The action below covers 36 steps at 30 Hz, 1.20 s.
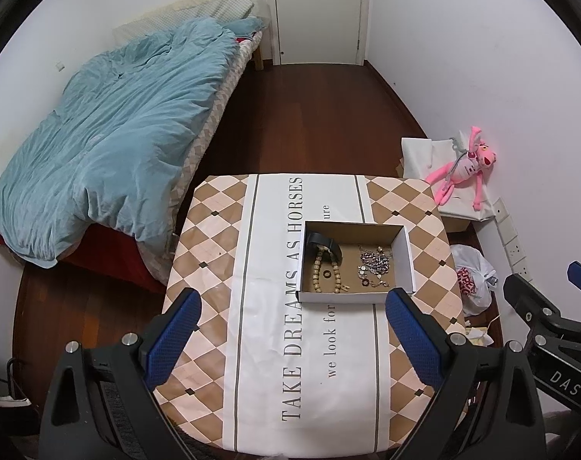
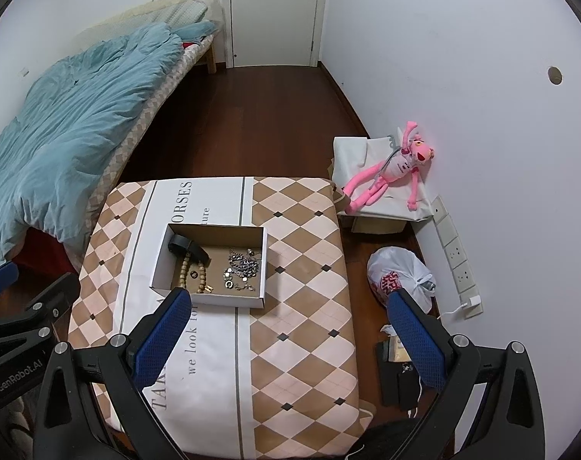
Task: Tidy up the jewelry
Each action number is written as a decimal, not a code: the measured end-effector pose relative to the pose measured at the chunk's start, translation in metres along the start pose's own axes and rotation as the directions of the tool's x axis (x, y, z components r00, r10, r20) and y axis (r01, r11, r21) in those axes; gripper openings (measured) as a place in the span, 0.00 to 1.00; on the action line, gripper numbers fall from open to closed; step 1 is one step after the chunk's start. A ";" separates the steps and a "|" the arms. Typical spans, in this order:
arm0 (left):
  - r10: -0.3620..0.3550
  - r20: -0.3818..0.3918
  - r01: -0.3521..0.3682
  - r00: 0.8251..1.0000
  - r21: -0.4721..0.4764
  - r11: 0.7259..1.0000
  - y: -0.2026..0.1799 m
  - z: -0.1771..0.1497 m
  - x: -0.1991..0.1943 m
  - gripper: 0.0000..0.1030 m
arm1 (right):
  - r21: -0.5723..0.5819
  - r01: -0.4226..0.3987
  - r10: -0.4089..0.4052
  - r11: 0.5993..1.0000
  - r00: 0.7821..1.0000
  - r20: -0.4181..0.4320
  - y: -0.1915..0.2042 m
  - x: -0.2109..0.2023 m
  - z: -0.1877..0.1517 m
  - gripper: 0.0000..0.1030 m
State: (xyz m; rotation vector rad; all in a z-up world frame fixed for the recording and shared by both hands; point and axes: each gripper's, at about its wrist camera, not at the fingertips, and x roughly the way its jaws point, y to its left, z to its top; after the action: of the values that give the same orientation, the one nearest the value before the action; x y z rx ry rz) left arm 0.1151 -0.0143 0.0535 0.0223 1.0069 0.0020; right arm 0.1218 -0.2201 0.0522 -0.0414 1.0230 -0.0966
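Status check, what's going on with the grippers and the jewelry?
Both hand-held grippers, left and right, open, empty. Jewelry in the cardboard box: wooden beads, silver chains. Nothing blocking.

White walls, dark wood floor (image 1: 309, 115), bed (image 1: 98, 145) left, door (image 1: 317, 11) beyond.

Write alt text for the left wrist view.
An open cardboard box on a diamond-patterned table holds a wooden bead bracelet, a silver chain pile and a black band. The open left gripper hovers in front, empty.
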 end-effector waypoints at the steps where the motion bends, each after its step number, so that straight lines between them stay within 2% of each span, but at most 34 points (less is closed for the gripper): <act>1: 0.000 0.000 0.000 1.000 -0.001 1.000 0.001 0.000 0.000 0.95 | 0.003 -0.003 0.003 1.000 1.000 0.000 0.000 0.000 0.000 1.00; 36: 0.009 -0.002 -0.009 1.000 0.005 1.000 0.005 -0.002 -0.005 0.95 | -0.002 -0.014 0.014 1.000 1.000 0.004 0.006 -0.004 0.001 1.00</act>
State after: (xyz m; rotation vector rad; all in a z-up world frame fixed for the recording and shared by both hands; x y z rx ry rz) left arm 0.1107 -0.0092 0.0564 0.0316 1.0084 0.0076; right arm 0.1214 -0.2137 0.0554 -0.0363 1.0188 -0.0831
